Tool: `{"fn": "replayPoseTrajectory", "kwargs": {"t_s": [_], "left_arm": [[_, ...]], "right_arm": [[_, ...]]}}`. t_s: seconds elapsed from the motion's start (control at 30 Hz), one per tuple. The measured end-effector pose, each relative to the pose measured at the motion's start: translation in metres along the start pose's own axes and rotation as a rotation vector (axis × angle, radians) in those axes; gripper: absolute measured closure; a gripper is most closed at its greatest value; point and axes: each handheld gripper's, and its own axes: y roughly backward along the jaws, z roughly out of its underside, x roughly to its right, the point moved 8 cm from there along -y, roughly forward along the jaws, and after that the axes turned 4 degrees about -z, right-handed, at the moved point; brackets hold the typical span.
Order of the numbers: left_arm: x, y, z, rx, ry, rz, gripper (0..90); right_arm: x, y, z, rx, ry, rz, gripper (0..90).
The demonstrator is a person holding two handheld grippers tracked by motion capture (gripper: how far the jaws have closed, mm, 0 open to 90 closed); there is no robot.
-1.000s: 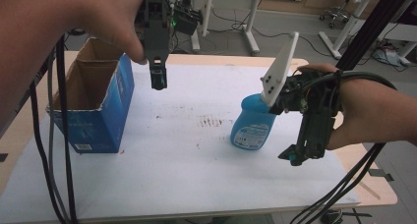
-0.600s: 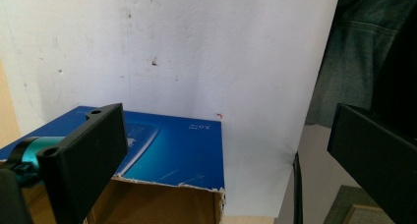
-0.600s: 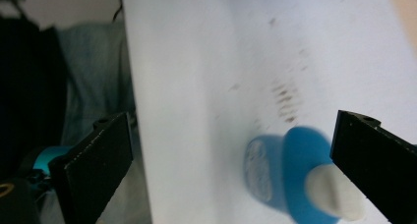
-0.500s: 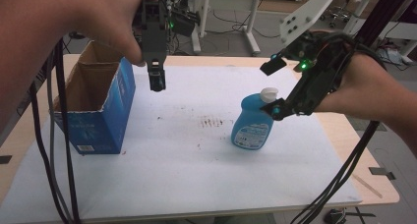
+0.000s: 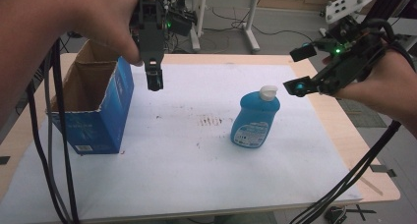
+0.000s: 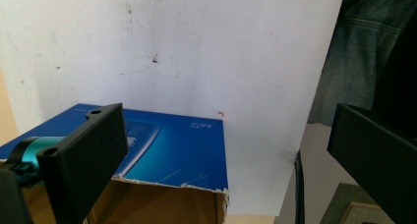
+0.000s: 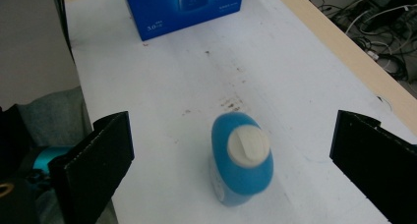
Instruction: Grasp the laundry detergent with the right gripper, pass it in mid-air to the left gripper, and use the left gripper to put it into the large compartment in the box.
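Note:
A blue bottle (image 5: 254, 121) with a white cap (image 5: 268, 92) stands upright on the white sheet, right of centre. My right gripper (image 5: 300, 69) hovers just right of the cap and slightly above it, open and apart from it. In the right gripper view the bottle (image 7: 242, 165) sits below, between the two wide-spread jaws of the right gripper (image 7: 235, 140). An open blue cardboard box (image 5: 93, 106) stands at the left. My left gripper (image 5: 155, 81) hangs above the sheet beside the box's far right corner, jaws pointing down. The left gripper (image 6: 231, 155) is open over the box (image 6: 172, 150).
A white sheet (image 5: 187, 180) covers most of the wooden table (image 5: 378, 184), with dark smudges near its middle. Black cables (image 5: 54, 150) hang at the left in front of the box. Another cable (image 5: 354, 177) trails off the right edge. Desk legs stand behind the table.
My right gripper has risen from beside the bottle's right side, swung up and turned, and now hovers by the cap. The bottle stays upright in place. The left gripper has barely moved.

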Motion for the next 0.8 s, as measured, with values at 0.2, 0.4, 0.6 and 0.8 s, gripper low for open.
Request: {"fn": "replayPoseTrajectory", "kwargs": {"t_s": [0.2, 0.4, 0.6, 0.8], "left_arm": [[0.000, -0.003, -0.003, -0.005, 0.003, 0.006, 1.7], [-0.002, -0.005, -0.005, -0.012, -0.006, 0.005, 1.6], [-0.002, -0.007, -0.006, -0.019, -0.002, 0.011, 1.7], [-0.002, -0.010, -0.007, -0.022, 0.008, 0.016, 1.7]], "right_arm": [[0.005, 0.007, 0.024, 0.055, -0.036, 0.005, 1.7], [0.003, -0.001, 0.053, 0.095, -0.051, -0.021, 1.7], [0.000, -0.008, 0.079, 0.109, -0.047, -0.035, 1.7], [0.003, -0.017, 0.103, 0.147, -0.069, -0.048, 1.7]]}}
